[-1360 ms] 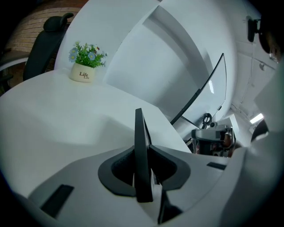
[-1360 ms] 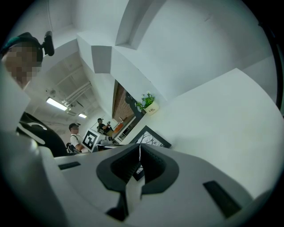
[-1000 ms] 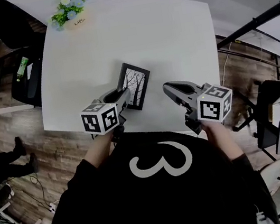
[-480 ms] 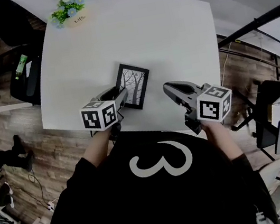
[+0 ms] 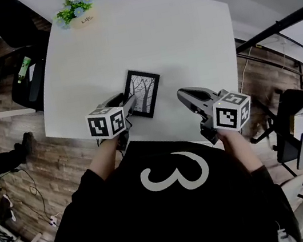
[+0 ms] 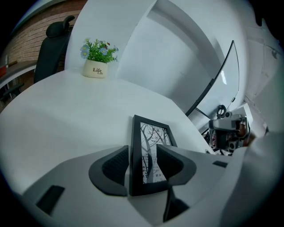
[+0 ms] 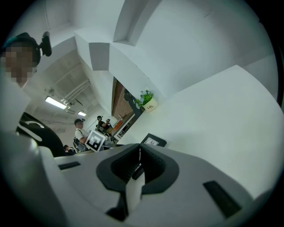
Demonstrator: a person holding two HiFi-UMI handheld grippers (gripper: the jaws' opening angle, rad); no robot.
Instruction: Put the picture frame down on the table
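- Between the parted jaws of the left gripper, which have just been opening, sits the near edge of the picture frame, released.
- Flat on the white table, the frame lies near the front edge.
- Right gripper hovers beside it, jaws clenched together on nothing.

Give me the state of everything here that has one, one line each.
picture frame: lying flat on the table, picture side up.
left claw: open; its jaws have just been opening, with the frame's near end between them.
right claw: shut, nothing between its jaws.
potted plant: upright at the table's far corner.
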